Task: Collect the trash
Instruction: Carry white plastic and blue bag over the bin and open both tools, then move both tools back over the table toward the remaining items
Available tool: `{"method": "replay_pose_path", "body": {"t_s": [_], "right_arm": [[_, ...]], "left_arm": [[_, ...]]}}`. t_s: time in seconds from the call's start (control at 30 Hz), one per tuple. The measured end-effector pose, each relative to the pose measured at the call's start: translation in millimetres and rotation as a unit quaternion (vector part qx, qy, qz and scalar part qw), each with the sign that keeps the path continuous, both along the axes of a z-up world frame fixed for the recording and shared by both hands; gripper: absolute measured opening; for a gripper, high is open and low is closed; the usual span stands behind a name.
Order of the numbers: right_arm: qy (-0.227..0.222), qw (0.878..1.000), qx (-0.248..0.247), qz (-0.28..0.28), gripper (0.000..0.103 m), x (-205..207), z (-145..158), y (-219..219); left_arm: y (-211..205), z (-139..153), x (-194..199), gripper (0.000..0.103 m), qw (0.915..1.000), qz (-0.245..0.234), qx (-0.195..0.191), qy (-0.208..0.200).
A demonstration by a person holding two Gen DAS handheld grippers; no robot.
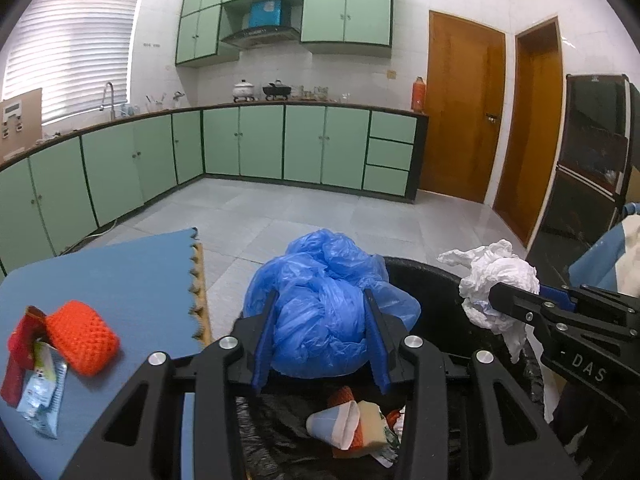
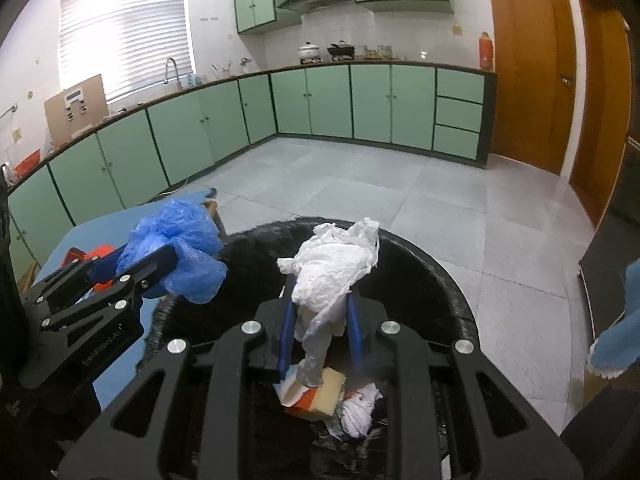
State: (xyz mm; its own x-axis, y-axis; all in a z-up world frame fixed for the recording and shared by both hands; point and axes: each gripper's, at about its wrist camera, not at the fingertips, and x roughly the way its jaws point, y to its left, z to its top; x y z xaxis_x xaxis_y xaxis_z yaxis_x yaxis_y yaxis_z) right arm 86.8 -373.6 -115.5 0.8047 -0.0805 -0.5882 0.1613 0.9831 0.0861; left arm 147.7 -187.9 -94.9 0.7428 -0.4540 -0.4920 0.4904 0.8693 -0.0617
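My left gripper (image 1: 320, 312) is shut on a crumpled blue plastic bag (image 1: 320, 300), held over the near left rim of the black lined trash bin (image 1: 424, 276). My right gripper (image 2: 322, 312) is shut on a wad of white plastic bag (image 2: 336, 264), which hangs over the bin's (image 2: 420, 256) middle. In the left wrist view that white wad (image 1: 496, 284) and the right gripper (image 1: 496, 294) show at the right. Seen from the right wrist, the blue bag (image 2: 180, 248) and the left gripper (image 2: 160, 264) sit at the left. Inside the bin lie a paper cup (image 1: 336, 424), a yellow sponge (image 2: 328, 396) and other scraps.
A blue foam mat (image 1: 120, 280) left of the bin carries an orange foam net (image 1: 82, 336), a red wrapper (image 1: 24, 340) and a pale packet (image 1: 42, 392). Green cabinets (image 1: 260, 144) ring the tiled floor. Wooden doors (image 1: 460, 112) and a dark cabinet (image 1: 592, 152) stand to the right.
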Motion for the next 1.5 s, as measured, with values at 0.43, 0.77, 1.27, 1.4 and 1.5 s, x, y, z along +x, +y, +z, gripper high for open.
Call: {"method": "replay_pose_path", "body": {"t_s": [0.43,0.77,1.27,1.4,1.5], "right_arm": [[0.021,1.0,0.001,-0.022,0.055,13,-23,-17],[0.004,0.999,-0.015,-0.049,0.094,8,-13,-9],[-0.02,0.999,0.0,0.035,0.095,27,18,77],[-0.023,0.997,0.002,0.072,0.095,40,22,116],[-0.025,0.995,0.005,0.097,0.095,50,24,144]], "left_arm": [[-7,-13,14,0.052,0.9998,-0.006,0.008,0.018],[21,-1,15,0.068,0.9998,0.013,-0.01,0.012],[131,24,4,0.076,0.9934,0.112,-0.016,-0.019],[170,25,2,0.076,0.9881,0.152,-0.008,-0.022],[201,22,1,0.076,0.9831,0.181,-0.001,-0.023]]}}
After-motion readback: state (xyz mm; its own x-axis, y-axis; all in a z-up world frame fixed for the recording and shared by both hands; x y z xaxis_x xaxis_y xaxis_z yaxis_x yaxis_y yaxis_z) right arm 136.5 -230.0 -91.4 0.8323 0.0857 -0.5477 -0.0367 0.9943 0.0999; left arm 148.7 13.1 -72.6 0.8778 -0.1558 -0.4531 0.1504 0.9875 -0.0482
